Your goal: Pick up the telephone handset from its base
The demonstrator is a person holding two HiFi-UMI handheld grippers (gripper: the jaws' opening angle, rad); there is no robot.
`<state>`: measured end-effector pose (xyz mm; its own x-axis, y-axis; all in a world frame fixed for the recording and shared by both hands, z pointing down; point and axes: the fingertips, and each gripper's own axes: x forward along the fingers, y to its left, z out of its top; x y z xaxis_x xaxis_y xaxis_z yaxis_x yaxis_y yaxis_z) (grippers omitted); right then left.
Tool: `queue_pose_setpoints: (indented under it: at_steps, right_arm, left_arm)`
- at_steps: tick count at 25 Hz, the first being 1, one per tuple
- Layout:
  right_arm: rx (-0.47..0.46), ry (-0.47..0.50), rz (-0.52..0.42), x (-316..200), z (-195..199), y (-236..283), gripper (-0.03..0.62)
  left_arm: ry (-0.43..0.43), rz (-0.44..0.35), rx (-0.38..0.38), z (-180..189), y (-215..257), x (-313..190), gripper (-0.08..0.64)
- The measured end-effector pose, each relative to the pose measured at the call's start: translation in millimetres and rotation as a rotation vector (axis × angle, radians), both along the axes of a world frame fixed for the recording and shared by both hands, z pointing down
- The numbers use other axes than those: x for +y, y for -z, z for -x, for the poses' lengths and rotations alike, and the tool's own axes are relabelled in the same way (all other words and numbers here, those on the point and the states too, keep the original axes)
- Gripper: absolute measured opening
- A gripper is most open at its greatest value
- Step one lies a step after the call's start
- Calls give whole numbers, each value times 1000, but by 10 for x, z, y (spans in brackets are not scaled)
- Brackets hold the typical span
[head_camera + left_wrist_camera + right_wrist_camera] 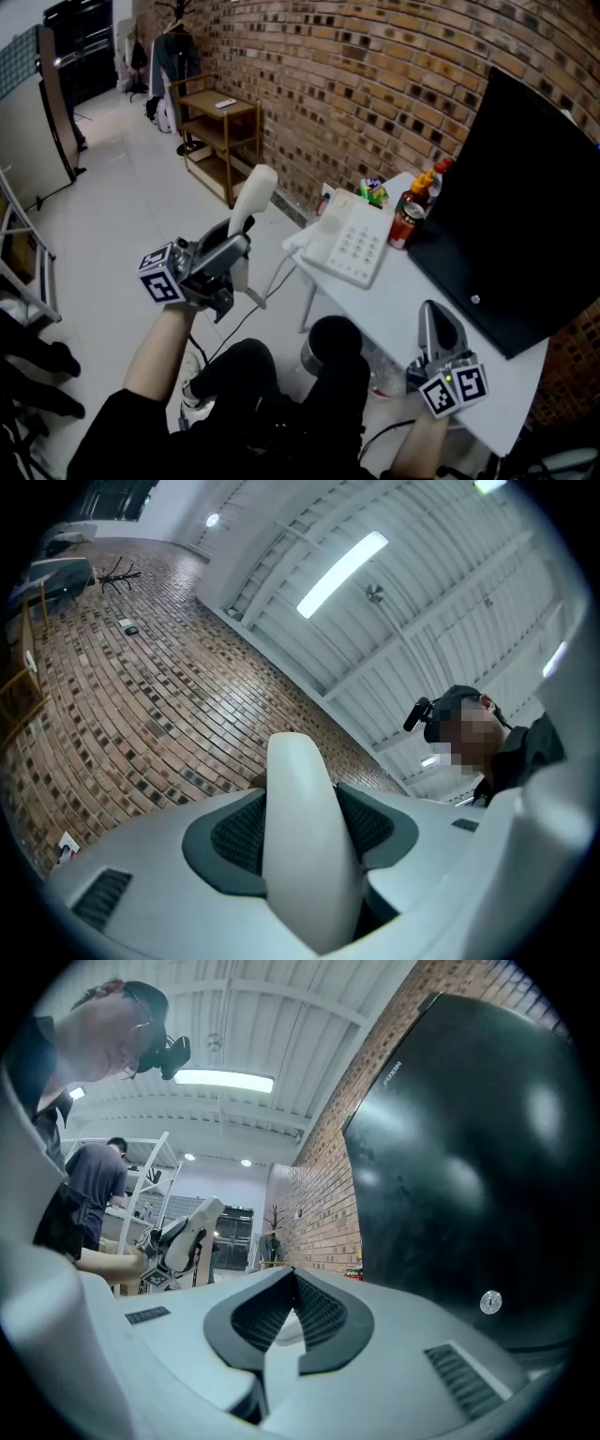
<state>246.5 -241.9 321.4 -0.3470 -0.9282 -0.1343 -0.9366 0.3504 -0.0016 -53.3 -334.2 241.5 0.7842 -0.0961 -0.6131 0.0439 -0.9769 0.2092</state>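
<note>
White curved plastic telephone handset (253,202) is being gripped aloft by the left gripper (239,248), well clear of its white keypad base (354,246), the pick-up seemingly done, the right gripper (437,323) closed and empty.

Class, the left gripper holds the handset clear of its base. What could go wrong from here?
1. The cord runs from the handset back to the base, which sits at the table edge; pulling farther could drag it off.
2. The left gripper pinches the smooth handset below its middle; it could slip.
</note>
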Motion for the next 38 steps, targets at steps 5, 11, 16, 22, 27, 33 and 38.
queue_pose_setpoints:
  at_steps: [5, 11, 16, 22, 27, 33, 38]
  right_arm:
    - [3, 3, -5, -11, 33, 22, 9]
    - [10, -4, 0, -8, 16, -9, 9]
    - [15, -6, 4, -5, -9, -10, 9]
    - [14, -11, 3, 36, -9, 1, 9]
    - [9, -13, 10, 26, -36, 13, 9]
    - [20, -15, 28, 21, -42, 0, 9]
    - [17, -9, 25, 5, -37, -9, 9]
  left_arm:
    - [-16, -4, -3, -34, -10, 50, 233]
    - [-34, -3, 1, -49, -23, 76, 233]
    - [-39, 6, 5, -64, -63, 91, 233]
    - [-47, 25, 32, -39, -83, 120, 233]
    - [-49, 28, 47, -29, -36, 99, 233]
    - [-45, 41, 43, -32, -46, 77, 233]
    - [-45, 31, 35, -55, -43, 91, 233]
